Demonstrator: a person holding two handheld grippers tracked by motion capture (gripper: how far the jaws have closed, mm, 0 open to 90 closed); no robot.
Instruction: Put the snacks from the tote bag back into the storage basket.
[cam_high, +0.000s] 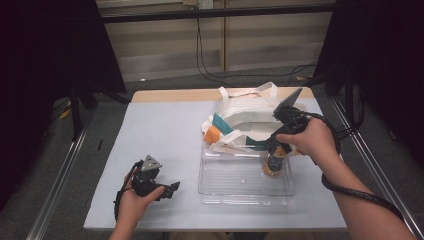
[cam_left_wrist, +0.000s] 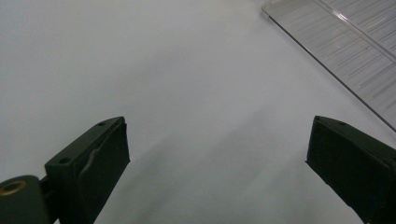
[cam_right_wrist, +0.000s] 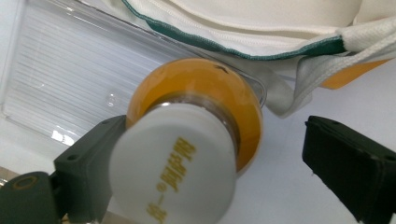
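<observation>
Gold, seemingly Chinese lettering on white cap (cam_right_wrist: 175, 168)

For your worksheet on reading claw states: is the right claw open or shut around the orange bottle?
Open. In the right gripper view the right claw has a wide gap between one jaw and the orange bottle, which stands in the clear tray.

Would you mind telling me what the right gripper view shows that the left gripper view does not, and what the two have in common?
Right gripper view alone: an orange bottle with a white cap standing between the open fingers of the right gripper, and the edge of a white cloth bag with green trim. Left gripper view alone: the left gripper, open over the bare white table cover. Both: the clear plastic tray.
</observation>
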